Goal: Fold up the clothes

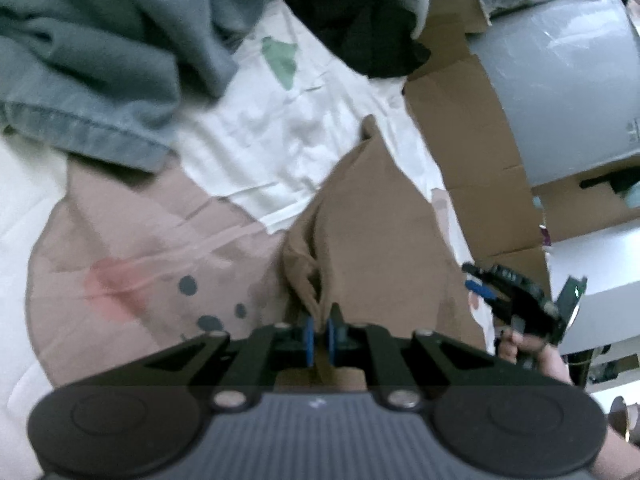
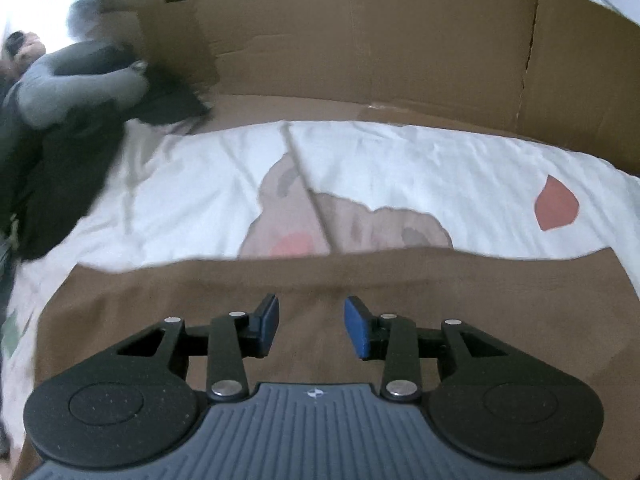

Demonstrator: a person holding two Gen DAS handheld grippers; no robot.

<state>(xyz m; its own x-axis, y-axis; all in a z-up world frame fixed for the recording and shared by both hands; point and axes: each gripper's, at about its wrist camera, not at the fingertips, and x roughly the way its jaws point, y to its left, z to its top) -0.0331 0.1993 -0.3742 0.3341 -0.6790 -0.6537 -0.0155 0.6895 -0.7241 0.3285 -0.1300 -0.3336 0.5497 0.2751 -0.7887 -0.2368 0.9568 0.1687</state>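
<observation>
step: fold brown garment, lower centre of frame on printed sheet | left gripper: pinching a brown fold | right gripper: jaws apart, empty, above cloth | advice: keep left pinch, regrasp far edge, pull flat

The right gripper hung with jaws apart above a brown garment spread on a white printed bedsheet. Cardboard stood behind; dark clothes lay heaped at the left.
</observation>
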